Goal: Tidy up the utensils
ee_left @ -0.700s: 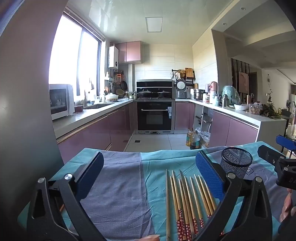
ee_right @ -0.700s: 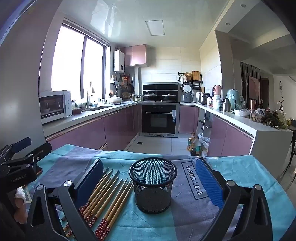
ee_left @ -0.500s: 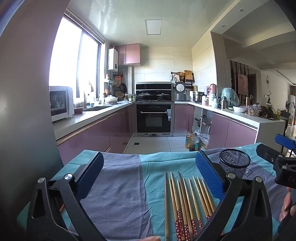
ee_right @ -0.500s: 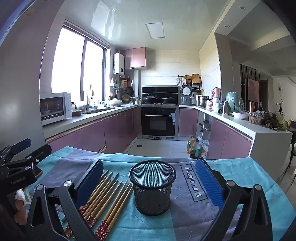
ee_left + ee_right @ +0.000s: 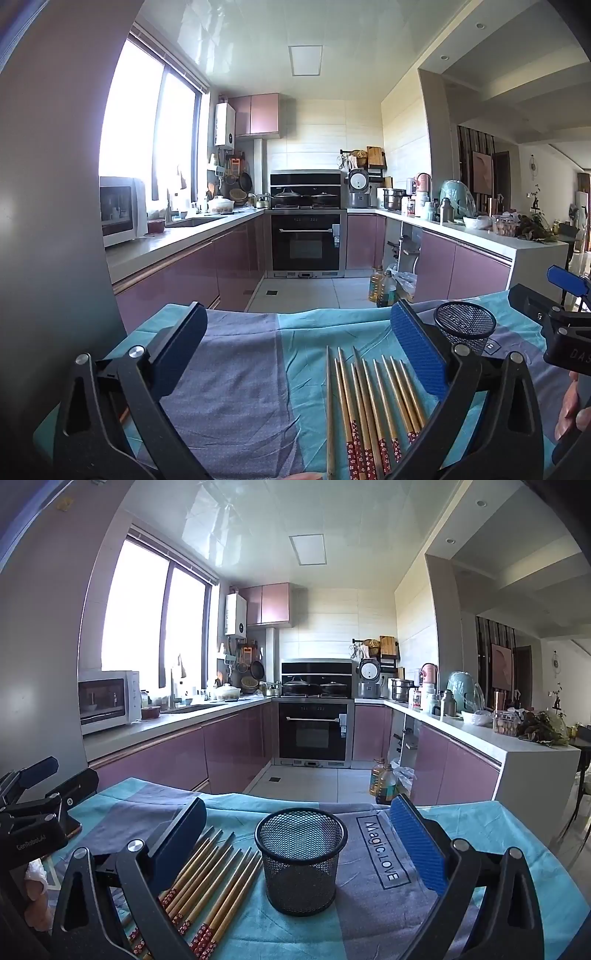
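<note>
Several bamboo chopsticks (image 5: 373,402) with red patterned ends lie side by side on a teal and grey cloth (image 5: 229,391). Right of them stands an upright black mesh cup (image 5: 301,860), which looks empty. My left gripper (image 5: 295,350) hovers open over the cloth, with the chopsticks under its right finger. In the right wrist view my right gripper (image 5: 299,842) is open, with the mesh cup (image 5: 464,326) standing between its spread fingers, untouched. The chopsticks (image 5: 207,882) lie by its left finger. Each gripper shows at the edge of the other's view.
The clothed table's far edge (image 5: 295,801) drops to a tiled kitchen floor. Oil bottles (image 5: 382,781) stand on the floor beyond it. Purple cabinets, an oven (image 5: 306,242) and cluttered counters lie further back. A hand (image 5: 570,410) holds the right gripper's body.
Both views have tilted slightly upward, so the table and its objects sit lower in frame. The chopsticks and cup have not moved on the cloth.
</note>
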Demonstrator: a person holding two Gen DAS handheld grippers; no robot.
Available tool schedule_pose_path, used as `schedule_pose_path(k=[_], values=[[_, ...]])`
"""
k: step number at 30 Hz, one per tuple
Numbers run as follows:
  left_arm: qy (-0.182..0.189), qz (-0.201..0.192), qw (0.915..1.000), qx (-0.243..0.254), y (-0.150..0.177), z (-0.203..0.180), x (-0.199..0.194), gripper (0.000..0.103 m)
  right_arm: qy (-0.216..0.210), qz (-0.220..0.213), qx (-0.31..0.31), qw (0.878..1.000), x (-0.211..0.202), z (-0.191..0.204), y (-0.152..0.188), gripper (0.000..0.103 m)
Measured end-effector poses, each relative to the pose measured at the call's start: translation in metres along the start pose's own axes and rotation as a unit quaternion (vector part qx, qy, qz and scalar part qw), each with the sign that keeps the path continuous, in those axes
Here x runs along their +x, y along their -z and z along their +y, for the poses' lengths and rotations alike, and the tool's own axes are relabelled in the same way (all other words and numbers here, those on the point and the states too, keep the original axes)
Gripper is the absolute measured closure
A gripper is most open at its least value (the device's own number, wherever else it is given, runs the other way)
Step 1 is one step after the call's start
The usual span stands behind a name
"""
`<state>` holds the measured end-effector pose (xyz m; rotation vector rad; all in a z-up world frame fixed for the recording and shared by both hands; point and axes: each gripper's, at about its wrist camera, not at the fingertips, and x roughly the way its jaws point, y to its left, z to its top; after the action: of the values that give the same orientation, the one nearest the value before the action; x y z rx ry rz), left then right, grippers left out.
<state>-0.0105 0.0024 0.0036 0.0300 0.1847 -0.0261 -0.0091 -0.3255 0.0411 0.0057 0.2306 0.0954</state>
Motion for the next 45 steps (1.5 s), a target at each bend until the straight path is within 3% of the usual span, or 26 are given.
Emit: schedule_pose_path(k=[45], values=[[0.001,0.002,1.0000,-0.009,0.0024,-0.0022,0.0015,0.005,0.008,-0.016,-0.001,1.000,-0.0019,-0.0030,0.0007,0.006]])
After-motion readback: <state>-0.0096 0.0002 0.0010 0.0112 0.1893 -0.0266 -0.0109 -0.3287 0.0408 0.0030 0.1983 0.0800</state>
